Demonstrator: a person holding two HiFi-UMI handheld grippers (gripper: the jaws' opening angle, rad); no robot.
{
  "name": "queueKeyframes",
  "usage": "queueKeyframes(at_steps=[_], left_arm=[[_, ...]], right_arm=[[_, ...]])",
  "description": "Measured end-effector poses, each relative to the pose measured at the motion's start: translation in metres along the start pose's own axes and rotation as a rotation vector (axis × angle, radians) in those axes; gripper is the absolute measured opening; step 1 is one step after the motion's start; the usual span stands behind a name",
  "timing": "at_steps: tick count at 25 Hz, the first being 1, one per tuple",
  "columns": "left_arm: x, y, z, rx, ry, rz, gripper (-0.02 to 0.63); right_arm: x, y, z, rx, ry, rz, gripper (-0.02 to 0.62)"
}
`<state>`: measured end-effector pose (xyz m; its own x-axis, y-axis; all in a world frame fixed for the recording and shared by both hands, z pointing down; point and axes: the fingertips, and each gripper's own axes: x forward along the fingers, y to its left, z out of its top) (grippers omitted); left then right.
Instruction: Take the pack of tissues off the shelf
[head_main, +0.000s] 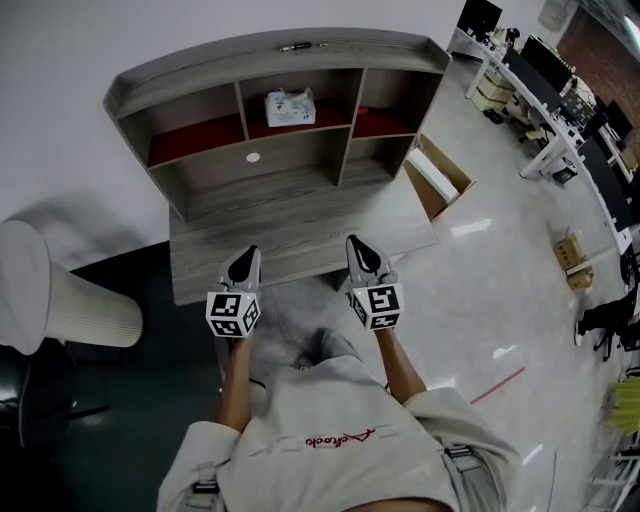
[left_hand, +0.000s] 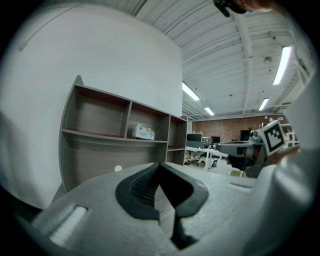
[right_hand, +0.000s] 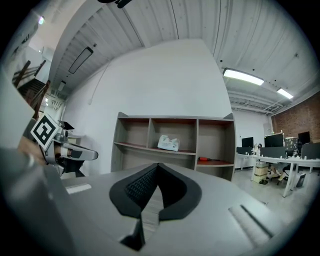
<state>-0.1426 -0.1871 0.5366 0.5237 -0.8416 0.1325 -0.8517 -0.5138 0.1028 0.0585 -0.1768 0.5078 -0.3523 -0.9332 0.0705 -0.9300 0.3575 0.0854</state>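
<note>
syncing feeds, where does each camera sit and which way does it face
Head view: on the person's head, steeply down at the shelf; both forearms, left tool, right tool show.
Left gripper view: on the left tool, facing the shelf; its shut jaws show.
Right gripper view: on the right tool, likewise.
Shared: the pack of tissues.

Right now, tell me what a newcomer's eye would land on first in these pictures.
The grey wooden shelf unit against the white wall fills the middle of the head view, and the white pack of tissues sits alone in its upper middle compartment. Nearer the person, the left gripper and right gripper are side by side at the unit's front edge, both with jaws shut on nothing, well short of the pack.
</note>
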Motion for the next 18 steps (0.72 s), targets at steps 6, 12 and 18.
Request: queueKeyframes(at_steps=[6,12,18], left_arm=[[0.008,0.005,-0.009,-0.014,0.011,0.001,-0.002],[0.028,0.022,-0.004,-0.013,0.004,0.019,-0.002],[0.067,0.040,0.009,0.004,0.001,0.021,-0.002]], right_arm=[[0.014,0.000,0.003,-0.009,-0.005,0.009,0.008],[0.042,-0.005,0.010,-0.002,-0.028,0.032,0.008],[0.086,-0.027,0.016,0.001,-0.040,0.035,0.008]])
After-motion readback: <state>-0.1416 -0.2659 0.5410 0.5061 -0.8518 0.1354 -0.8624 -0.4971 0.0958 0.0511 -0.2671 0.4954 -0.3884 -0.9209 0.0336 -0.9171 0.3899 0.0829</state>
